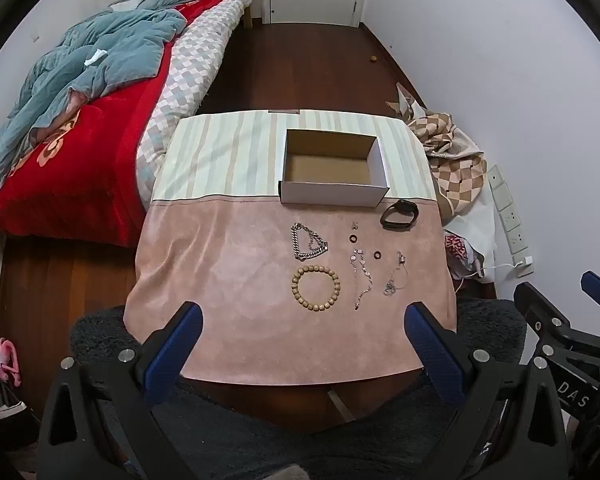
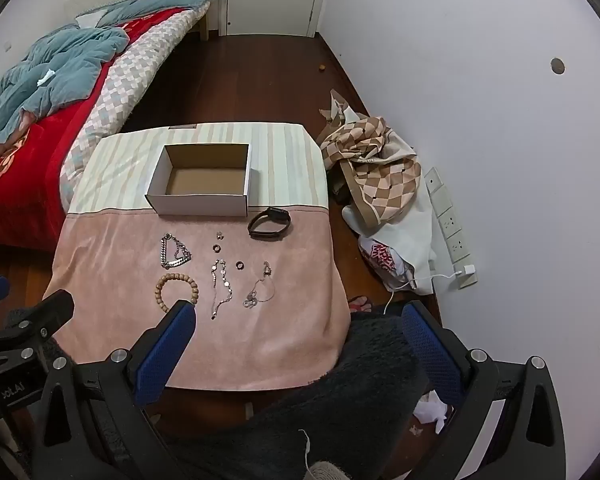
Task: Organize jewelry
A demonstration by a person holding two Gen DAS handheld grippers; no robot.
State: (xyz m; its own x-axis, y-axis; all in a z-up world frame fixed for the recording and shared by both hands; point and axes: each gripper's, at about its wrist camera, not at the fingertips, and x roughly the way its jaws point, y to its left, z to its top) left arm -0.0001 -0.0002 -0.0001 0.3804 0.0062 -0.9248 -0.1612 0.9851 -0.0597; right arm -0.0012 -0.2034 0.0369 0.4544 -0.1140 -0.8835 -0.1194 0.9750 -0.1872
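Observation:
An empty white cardboard box (image 1: 334,168) (image 2: 202,180) stands at the back of a small cloth-covered table (image 1: 228,264) (image 2: 112,248). In front of it lie a black wristband (image 1: 399,213) (image 2: 269,222), a silver chain bracelet (image 1: 308,242) (image 2: 175,251), a wooden bead bracelet (image 1: 315,288) (image 2: 177,291), a thin pink chain (image 1: 361,278) (image 2: 221,286), a silver necklace (image 1: 395,276) (image 2: 260,288), two small rings (image 1: 353,238) (image 1: 377,255) and tiny earrings (image 1: 355,224). My left gripper (image 1: 304,324) and right gripper (image 2: 300,320) are open and empty, held near the table's front edge.
A bed (image 1: 80,128) with red and blue bedding stands left of the table. A checkered bag (image 2: 376,164) and clothes lie on the floor to the right by the wall sockets (image 2: 450,216). A dark fuzzy garment (image 2: 360,380) fills the foreground.

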